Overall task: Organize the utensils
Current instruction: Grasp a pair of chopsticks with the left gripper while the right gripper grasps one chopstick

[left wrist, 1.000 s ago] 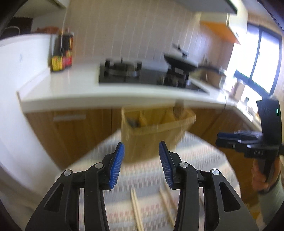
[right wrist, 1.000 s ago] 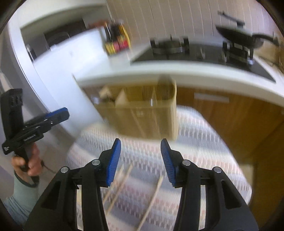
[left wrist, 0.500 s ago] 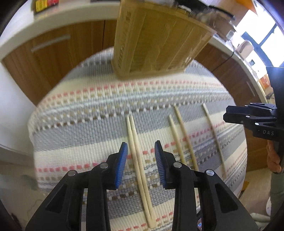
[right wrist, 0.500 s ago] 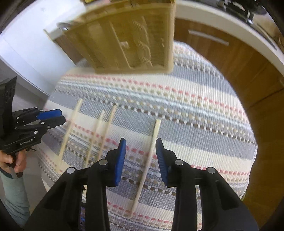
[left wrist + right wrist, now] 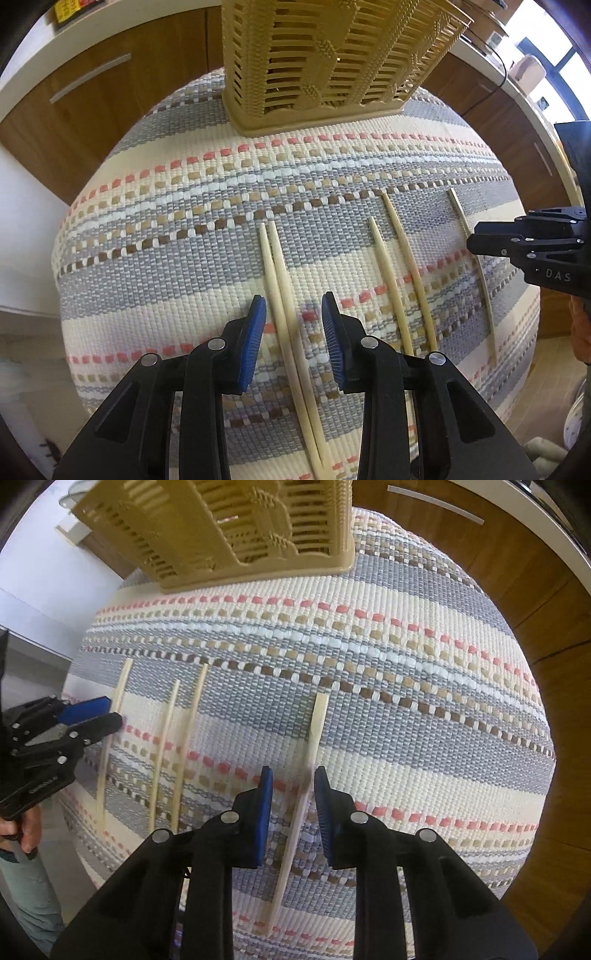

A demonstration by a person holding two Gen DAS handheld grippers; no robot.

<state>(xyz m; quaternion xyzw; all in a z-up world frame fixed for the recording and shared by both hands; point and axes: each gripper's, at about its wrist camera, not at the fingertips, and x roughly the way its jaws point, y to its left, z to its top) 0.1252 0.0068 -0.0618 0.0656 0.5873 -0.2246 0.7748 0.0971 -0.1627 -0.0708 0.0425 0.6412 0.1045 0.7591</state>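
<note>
Five chopsticks lay on the striped cloth (image 5: 207, 258) covering the worktop, before the tan basket (image 5: 332, 62). The left claw (image 5: 293, 341) straddled a touching pair (image 5: 280, 280), spread; the right claw (image 5: 293, 805) straddled a lone chopstick (image 5: 314, 746), spread.

Bare striped mat (image 5: 177, 266) beside chopsticks (image 5: 284, 295), basket (image 5: 325, 66) blocking far edge

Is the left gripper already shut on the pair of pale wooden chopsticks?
No, the left gripper is open, its blue pads straddling the pair of pale wooden chopsticks without touching.
</note>
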